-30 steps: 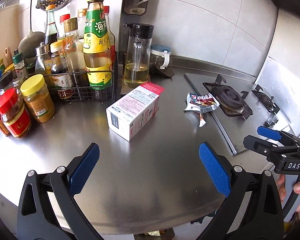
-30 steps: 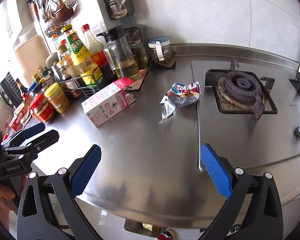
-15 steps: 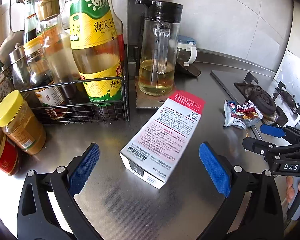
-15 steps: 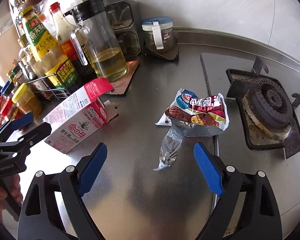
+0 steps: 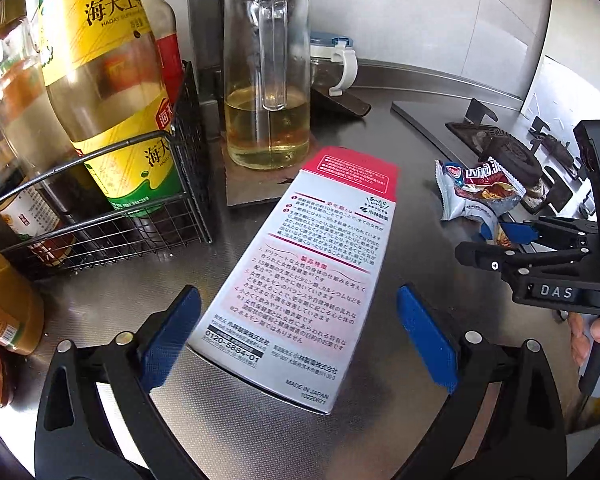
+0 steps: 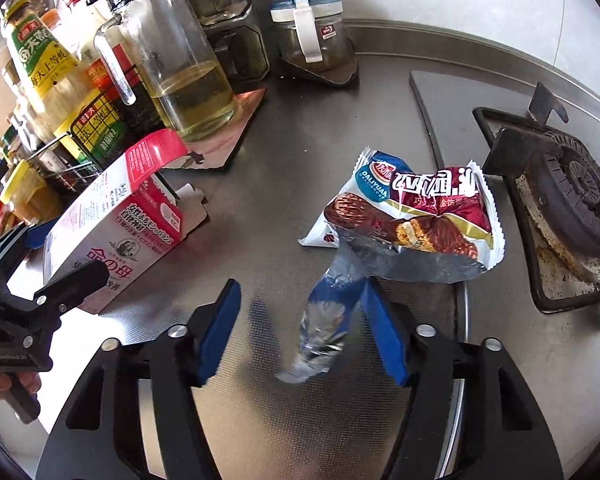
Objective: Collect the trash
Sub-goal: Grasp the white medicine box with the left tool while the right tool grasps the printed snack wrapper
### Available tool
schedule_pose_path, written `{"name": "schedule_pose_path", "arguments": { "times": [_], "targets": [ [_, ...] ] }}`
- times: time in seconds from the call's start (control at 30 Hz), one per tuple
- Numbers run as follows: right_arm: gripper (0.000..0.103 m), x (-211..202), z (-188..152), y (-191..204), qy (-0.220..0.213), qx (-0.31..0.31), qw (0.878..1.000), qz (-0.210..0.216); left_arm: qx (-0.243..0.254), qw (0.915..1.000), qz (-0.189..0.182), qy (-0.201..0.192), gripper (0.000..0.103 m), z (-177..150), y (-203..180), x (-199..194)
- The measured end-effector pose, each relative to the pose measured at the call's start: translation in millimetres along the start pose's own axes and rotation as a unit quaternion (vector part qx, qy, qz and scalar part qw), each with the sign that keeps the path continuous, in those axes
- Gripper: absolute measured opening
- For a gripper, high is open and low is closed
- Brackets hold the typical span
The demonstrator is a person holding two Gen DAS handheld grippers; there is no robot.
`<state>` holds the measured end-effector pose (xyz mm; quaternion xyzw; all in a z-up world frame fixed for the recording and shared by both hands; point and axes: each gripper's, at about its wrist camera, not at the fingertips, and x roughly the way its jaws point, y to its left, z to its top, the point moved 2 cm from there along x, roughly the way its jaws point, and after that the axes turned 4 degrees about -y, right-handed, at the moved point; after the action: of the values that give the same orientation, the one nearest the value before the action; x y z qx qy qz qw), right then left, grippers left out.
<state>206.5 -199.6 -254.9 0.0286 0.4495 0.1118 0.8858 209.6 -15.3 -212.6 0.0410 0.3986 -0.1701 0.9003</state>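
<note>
The glass jug (image 5: pixel 268 80) behind the box holds a shallow layer of yellow oil; the wire rack (image 5: pixel 112 216) to its left holds sauce bottles, and a small blue-lidded jar (image 6: pixel 312 36) stands by the wall. My left hand-held gripper (image 5: pixel 300 336) has its jaws wide apart, just starting to close, with the near end of the box (image 5: pixel 296 276) lying flat between them, untouched. My right hand-held gripper (image 6: pixel 300 332) has been closing, jaws now half together around the silver tail of the wrapper (image 6: pixel 412 216); the right pad looks against the foil, the left pad clear of it. Both pieces lie on the steel tabletop (image 6: pixel 292 152), the wrapper just beside the burner (image 6: pixel 572 200), under a tiled wall.
</note>
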Motion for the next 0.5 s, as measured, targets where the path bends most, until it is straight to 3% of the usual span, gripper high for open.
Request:
{"name": "schedule_pose_path", "arguments": {
  "times": [0.07,0.1,0.23,0.5],
  "targets": [
    [0.017,-1.0,-1.2,-1.9,0.001,0.001,1.0,-0.001,-0.004,1.0,0.004,-0.004,0.071,-1.5,-2.8,-1.3],
    [0.013,-2.0,-1.9,-3.3,-0.001,0.003,1.0,-0.003,-0.006,0.9999,0.007,-0.005,0.071,-2.4,-4.4,-2.4],
    [0.007,-16.5,-6.1,-2.4,-0.022,0.004,1.0,0.006,-0.012,0.9997,0.012,-0.015,0.066,-6.6,-12.5,-11.3],
    [0.007,-71.4,-24.8,17.6,-0.057,-0.005,0.998,0.011,-0.031,0.9986,0.004,-0.042,0.061,-20.6,-36.2,-61.1]
  ]
}}
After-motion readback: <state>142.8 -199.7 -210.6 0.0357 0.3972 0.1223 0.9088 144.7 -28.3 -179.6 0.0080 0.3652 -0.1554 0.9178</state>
